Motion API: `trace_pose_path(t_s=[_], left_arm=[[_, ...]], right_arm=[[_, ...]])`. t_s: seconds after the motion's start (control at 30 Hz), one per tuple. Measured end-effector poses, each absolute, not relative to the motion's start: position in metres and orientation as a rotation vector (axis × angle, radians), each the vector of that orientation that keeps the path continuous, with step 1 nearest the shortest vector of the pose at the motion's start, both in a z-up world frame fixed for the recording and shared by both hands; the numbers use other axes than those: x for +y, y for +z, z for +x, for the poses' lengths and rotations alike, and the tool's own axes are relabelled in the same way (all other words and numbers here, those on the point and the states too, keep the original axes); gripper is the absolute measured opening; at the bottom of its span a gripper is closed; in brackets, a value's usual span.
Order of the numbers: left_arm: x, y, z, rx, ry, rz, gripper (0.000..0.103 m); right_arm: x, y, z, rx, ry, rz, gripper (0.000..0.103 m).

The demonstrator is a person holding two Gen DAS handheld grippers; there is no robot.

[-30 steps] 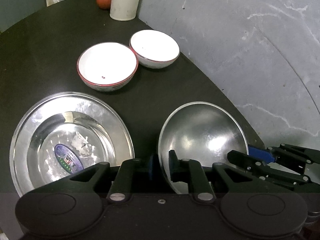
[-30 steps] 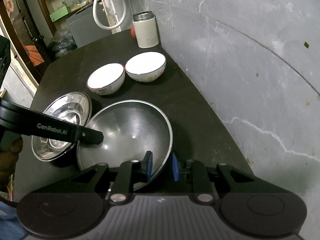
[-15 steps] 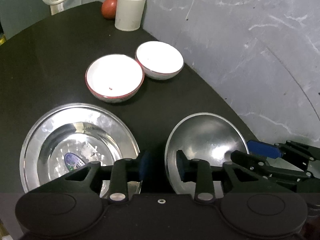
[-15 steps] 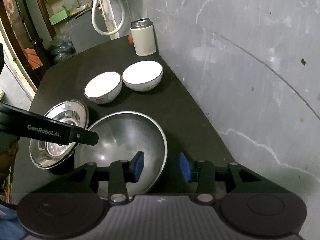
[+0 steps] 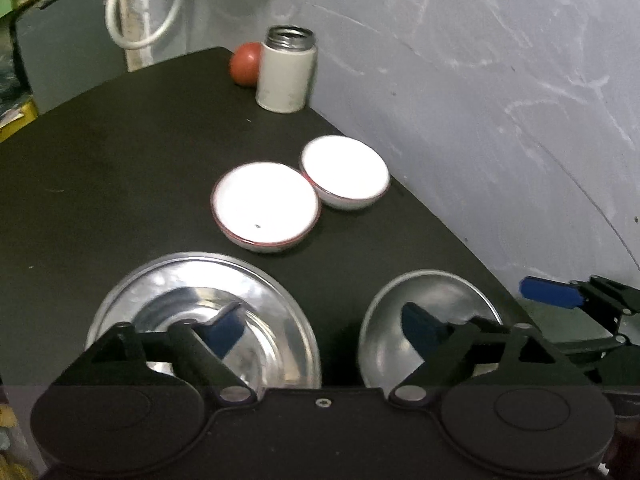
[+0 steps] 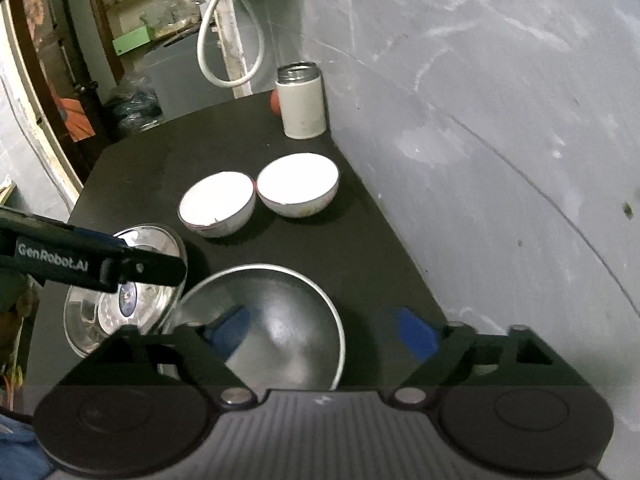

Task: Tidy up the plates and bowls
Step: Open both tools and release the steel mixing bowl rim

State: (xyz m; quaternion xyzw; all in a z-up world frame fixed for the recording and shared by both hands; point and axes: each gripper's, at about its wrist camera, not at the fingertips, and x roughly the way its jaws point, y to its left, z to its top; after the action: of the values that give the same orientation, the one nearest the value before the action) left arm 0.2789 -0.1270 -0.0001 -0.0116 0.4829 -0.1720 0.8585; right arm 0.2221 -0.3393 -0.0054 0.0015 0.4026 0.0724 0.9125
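Letting go — both grippers, left [image 5: 324, 326] and right [image 6: 320, 330], have just spread wide and hold nothing, leaving steel bowl [image 6: 280, 320] on the table [image 5: 120, 160] beside steel plate [image 5: 200, 280], stacking next.

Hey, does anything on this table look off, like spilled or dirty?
Only small things: a dark speck inside the red-rimmed bowl, and a sticker left in the steel plate. Nothing is spilled or tipped.

"GenRobot.AI" in white letters on the black left gripper [image 6: 120, 268] arm, seen from the right wrist view, blue oval sticker in the steel plate [image 6: 129, 294] — its print too small to read
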Motion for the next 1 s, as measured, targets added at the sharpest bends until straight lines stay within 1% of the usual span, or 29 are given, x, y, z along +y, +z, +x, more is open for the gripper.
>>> trace_pose_path(t_s=[0.07,0.1,0.13,0.17,0.43,0.63,0.77,1.0], left_arm=[[-0.122,0.002,0.279,1.002,-0.334,-0.032,0.100],[-0.119,0.004,0.279,0.996,-0.317,-0.037,0.102],[-0.117,0.004,0.280,0.992,-0.304,-0.042,0.102],[-0.114,0.005,0.280,0.989,-0.291,-0.050,0.102],[-0.083,0.013,0.274,0.966,-0.163,-0.140,0.102],[-0.059,0.019,0.269,0.954,-0.052,-0.201,0.102],[-0.052,0.024,0.269,0.983,0.009,-0.178,0.102],[-0.044,0.044,0.275,1.002,0.044,-0.087,0.102]], right_arm=[[-0.336,-0.003,0.224,0.822,0.159,-0.009,0.096],[-0.335,-0.003,0.225,0.820,0.164,-0.014,0.099],[-0.334,-0.002,0.227,0.819,0.169,-0.019,0.102],[-0.333,-0.002,0.227,0.816,0.176,-0.023,0.102],[-0.326,0.003,0.229,0.802,0.196,-0.058,0.103],[-0.327,0.005,0.228,0.764,0.197,-0.024,0.103],[-0.330,0.004,0.226,0.733,0.203,0.041,0.103],[-0.325,0.005,0.238,0.736,0.213,0.100,0.103]])
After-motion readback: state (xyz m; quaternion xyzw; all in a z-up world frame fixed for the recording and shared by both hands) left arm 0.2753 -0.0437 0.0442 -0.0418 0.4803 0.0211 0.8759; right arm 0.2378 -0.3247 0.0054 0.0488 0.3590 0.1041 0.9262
